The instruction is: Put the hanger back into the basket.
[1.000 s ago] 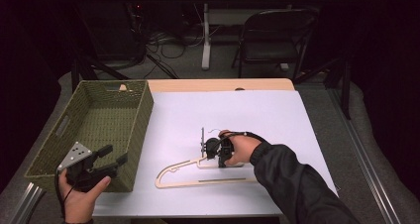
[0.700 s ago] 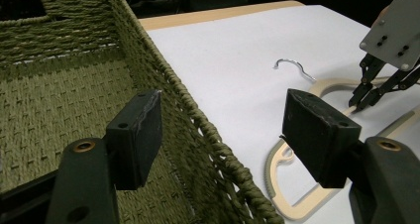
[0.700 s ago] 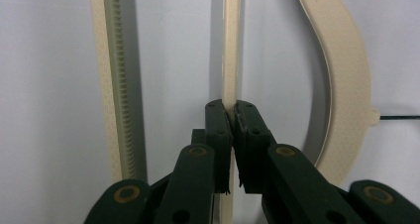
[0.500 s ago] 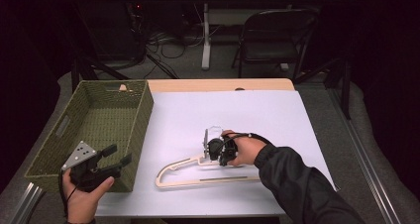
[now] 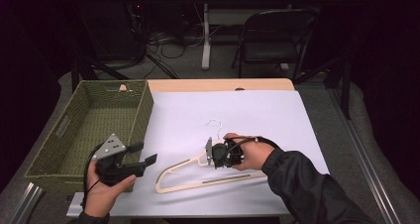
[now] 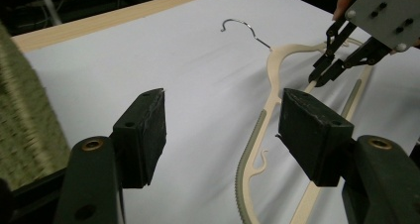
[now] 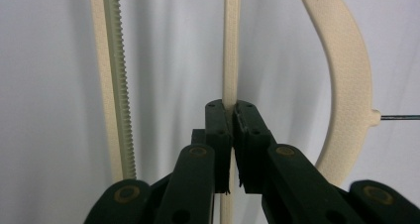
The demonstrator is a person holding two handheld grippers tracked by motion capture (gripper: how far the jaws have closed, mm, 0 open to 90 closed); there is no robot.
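Right gripper is pinching the cream hanger at mid-sheet on the white sheet; left gripper, at its nine o'clock, is gaping with nothing between, jaws just been narrowing.

I found no writing, label, brand, number or sign that I could read on anything in front of me at the table.

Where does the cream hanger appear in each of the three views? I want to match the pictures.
High view: the hanger lies lower centre on the white sheet, right gripper on it.
Left gripper view: hanger right of centre, between the open jaws.
Right gripper view: its thin bar runs up the centre, clamped.
Shared landmark: the metal hook.
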